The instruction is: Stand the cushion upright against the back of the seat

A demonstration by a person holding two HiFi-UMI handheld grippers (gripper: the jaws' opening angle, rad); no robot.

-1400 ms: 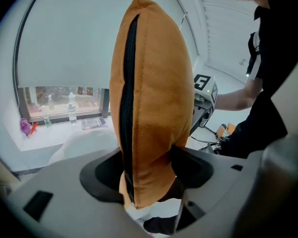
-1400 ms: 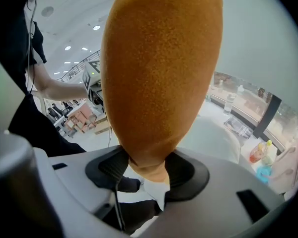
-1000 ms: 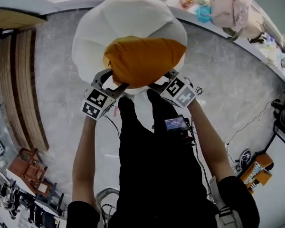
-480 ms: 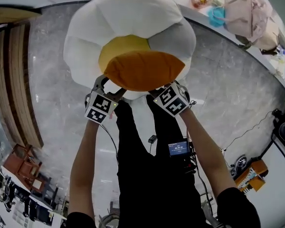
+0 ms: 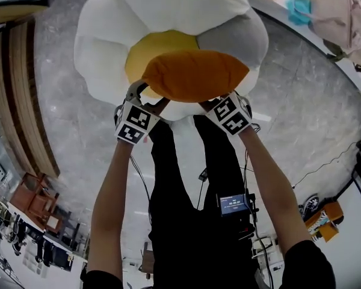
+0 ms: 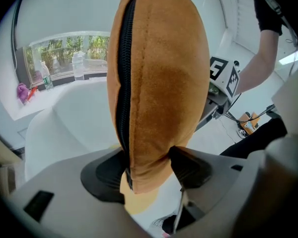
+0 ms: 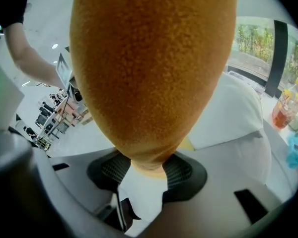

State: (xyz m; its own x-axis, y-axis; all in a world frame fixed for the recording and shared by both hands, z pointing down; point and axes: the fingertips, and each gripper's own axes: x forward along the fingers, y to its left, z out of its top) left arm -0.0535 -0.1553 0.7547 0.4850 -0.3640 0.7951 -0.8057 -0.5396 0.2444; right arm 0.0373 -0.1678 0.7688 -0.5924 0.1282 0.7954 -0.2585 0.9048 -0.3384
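Plainly, the left gripper (image 6: 149, 166) is clamped on one lower corner of the orange suede-like cushion (image 5: 195, 74). The right gripper (image 7: 148, 170) pinches the other corner, its jaws having just closed a little on it. The cushion hangs over the white petal-shaped plush seat (image 5: 105, 47) — seemingly not yet leaned against its back. Two grippers, one cushion, one seat.

Setting: lounge or showroom (unclear which). Polished grey floor (image 5: 307, 119), spare chairs (image 5: 35, 205), garden-facing window (image 6: 69, 53).
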